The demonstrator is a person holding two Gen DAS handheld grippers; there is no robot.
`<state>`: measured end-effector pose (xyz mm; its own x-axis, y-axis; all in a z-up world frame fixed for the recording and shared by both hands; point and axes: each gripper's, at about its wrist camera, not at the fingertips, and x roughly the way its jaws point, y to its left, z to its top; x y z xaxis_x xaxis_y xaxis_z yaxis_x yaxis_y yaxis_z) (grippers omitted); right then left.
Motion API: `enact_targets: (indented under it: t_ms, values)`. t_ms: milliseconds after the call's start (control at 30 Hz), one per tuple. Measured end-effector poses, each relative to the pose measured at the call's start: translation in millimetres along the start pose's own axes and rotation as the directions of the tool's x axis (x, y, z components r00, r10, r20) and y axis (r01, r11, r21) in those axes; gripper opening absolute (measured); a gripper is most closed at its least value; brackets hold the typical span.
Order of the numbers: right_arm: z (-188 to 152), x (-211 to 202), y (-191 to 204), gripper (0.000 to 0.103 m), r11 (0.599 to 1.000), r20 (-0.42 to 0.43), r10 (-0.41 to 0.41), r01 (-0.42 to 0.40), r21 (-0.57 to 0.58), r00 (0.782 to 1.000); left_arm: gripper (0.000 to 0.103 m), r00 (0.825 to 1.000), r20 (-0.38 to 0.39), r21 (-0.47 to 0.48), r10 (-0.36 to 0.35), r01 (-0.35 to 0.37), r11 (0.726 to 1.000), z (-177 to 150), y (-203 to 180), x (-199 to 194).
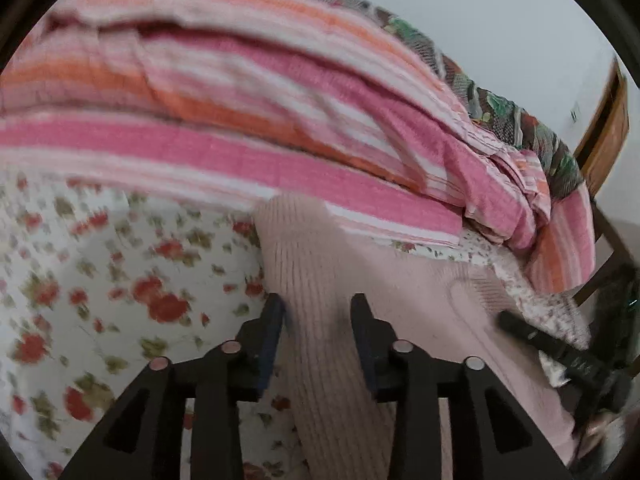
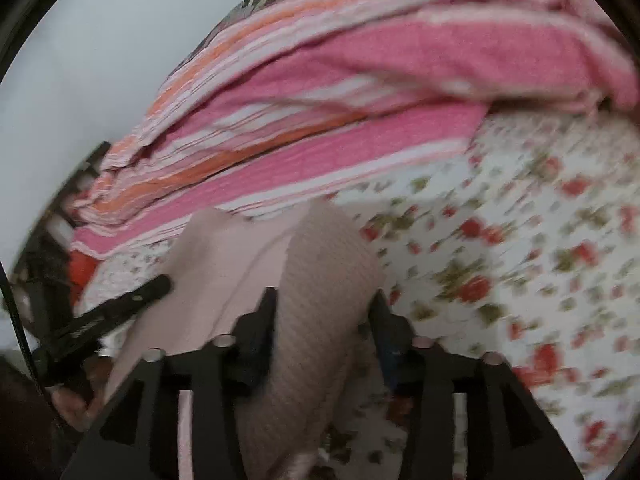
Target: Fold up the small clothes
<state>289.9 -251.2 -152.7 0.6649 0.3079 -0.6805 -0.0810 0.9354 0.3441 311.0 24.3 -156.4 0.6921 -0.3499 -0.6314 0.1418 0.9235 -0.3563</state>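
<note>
sheet: my white floral bedsheet point(image 1: 120, 280), red roses
blanket: pink/orange striped blanket point(image 1: 240, 120), bunched behind
wall: plain wall point(image 1: 500, 20)

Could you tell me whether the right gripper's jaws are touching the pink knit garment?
Touching: in the right wrist view the pink knit garment fills the right gripper, bunched against both jaws with no gap.

Bedroom: floral bedsheet point(image 1: 120, 280), striped blanket point(image 1: 240, 120)

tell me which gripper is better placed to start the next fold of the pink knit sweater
Neither clearly: the left gripper and the right gripper each have a ribbed part of the pink knit sweater bunched between their fingers over the floral sheet, so a two-handed fold looks likely.
</note>
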Motion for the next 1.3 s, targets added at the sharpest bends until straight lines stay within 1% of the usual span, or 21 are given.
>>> enact_targets:
  t_ms: [33,67,100,167,200,233,267,300,333,367,400,467,500,567,600,700,767,867,1000,1300]
  values:
    - [0.7,-11.3,4.5,0.047,0.999,0.05,-0.031,0.032,-0.026,0.998,0.045,0.999,0.033,0.037,0.008,-0.009,0.999,2.7,-6.0,-4.2]
    - [1.8,-19.4,7.7,0.047,0.998,0.09,-0.039,0.043,-0.046,0.995,0.048,0.999,0.053,0.059,0.011,-0.014,0.998,4.4,-7.9,-6.7]
    - [2.5,-28.1,13.3,0.047,0.997,0.128,-0.026,0.035,-0.071,0.991,0.049,0.998,0.06,0.071,0.014,-0.018,0.997,6.0,-9.6,-6.9]
    - [0.8,-35.0,19.2,0.047,0.994,0.145,0.036,-0.02,-0.111,0.989,0.049,0.999,0.036,0.102,0.028,-0.031,0.994,12.0,-17.3,3.4]
    - [-2.7,-36.3,24.4,0.047,0.989,0.143,0.073,-0.053,-0.14,0.987,0.049,0.999,0.026,0.114,0.032,-0.035,0.993,13.8,-19.0,7.4]
    - [-5.3,-34.2,29.7,0.047,0.982,0.132,0.095,-0.071,-0.176,0.987,0.042,0.999,0.005,0.143,0.049,-0.049,0.989,17.5,-22.0,18.1]
    - [-10.1,-28.2,35.8,0.047,0.972,0.103,0.097,-0.072,-0.222,0.99,0.035,0.996,-0.017,0.172,0.089,-0.084,0.981,20.2,-22.7,27.0]
    - [-12.0,-22.2,39.3,0.047,0.967,0.078,0.084,-0.062,-0.247,0.993,0.028,0.988,-0.039,0.192,0.152,-0.142,0.971,21.6,-20.7,35.4]
    - [-14.6,-9.4,44.1,0.047,0.962,0.033,0.038,-0.028,-0.273,0.999,0.028,0.984,-0.052,0.186,0.172,-0.16,0.969,23.3,-17.8,41.2]
    - [-16.2,4.9,44.2,0.047,0.959,-0.015,-0.035,0.029,-0.282,0.999,0.028,0.986,-0.057,0.163,0.157,-0.146,0.976,25.1,-13.5,43.7]
    - [-15.9,14.1,42.1,0.047,0.964,-0.042,-0.058,0.045,-0.262,0.997,0.028,0.989,-0.052,0.15,0.142,-0.132,0.98,26.1,-11.7,41.8]
    - [-11.6,14.0,33.5,0.048,0.978,-0.042,-0.028,0.018,-0.208,0.999,0.03,0.988,-0.029,0.147,0.152,-0.146,0.978,26.5,-12.0,35.8]
    - [-8.8,13.4,28.2,0.048,0.984,-0.042,-0.025,0.018,-0.18,0.999,0.031,0.987,-0.025,0.152,0.161,-0.155,0.976,25.7,-13.5,33.4]
    - [-7.7,15.8,21.2,0.049,0.989,-0.042,-0.039,0.033,-0.146,0.998,0.03,0.986,-0.026,0.17,0.165,-0.159,0.972,19.6,-15.1,26.3]
    - [-7.9,16.5,18.3,0.05,0.991,-0.048,-0.033,0.027,-0.129,0.998,0.032,0.985,-0.028,0.186,0.17,-0.162,0.969,15.4,-19.4,22.6]
    - [-6.1,18.9,13.2,0.053,0.995,-0.054,-0.021,0.015,-0.103,0.998,0.039,0.981,-0.018,0.237,0.195,-0.185,0.954,2.1,-30.8,13.1]
    - [-7.8,17.7,12.7,0.054,0.995,-0.052,-0.026,0.021,-0.101,0.998,0.04,0.978,-0.001,0.264,0.208,-0.2,0.944,-6.8,-41.4,6.2]
    - [-7.9,16.4,16.6,0.055,0.993,-0.044,-0.037,0.032,-0.11,0.998,0.045,0.98,0.01,0.274,0.197,-0.192,0.942,-16.9,-48.6,-6.3]
    - [-14.1,2.9,17.3,0.055,0.992,-0.023,-0.045,0.042,-0.117,0.999,0.049,0.977,0.041,0.293,0.21,-0.212,0.932,-34.1,-54.5,-23.3]
    - [-30.5,-24.7,14.7,0.056,0.99,0.01,-0.063,0.064,-0.128,0.998,0.053,0.982,0.075,0.253,0.172,-0.185,0.95,-64.4,-51.7,-58.7]
